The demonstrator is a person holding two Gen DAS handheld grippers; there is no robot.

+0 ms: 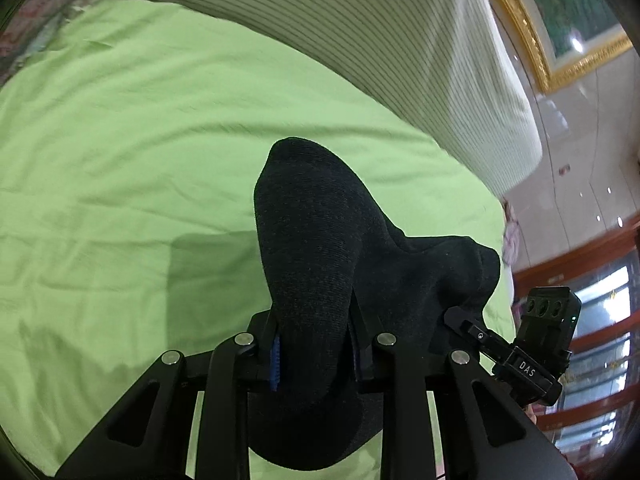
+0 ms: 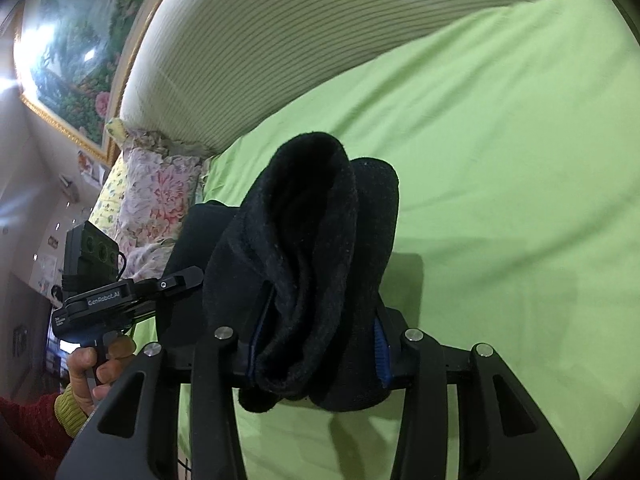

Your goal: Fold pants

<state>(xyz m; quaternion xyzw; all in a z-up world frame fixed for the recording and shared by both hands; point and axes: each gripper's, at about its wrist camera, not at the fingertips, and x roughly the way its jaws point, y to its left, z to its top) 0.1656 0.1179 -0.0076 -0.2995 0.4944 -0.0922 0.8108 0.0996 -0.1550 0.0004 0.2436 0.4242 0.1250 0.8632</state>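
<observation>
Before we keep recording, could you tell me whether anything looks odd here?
Nothing looks damaged. The black pants are bunched thickly in both the left gripper and the right gripper, above the green sheet.

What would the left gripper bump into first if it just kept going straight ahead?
Probably the green bedsheet. The left gripper is clamped on the black pants, which bulge forward, so they would likely touch first.
</observation>
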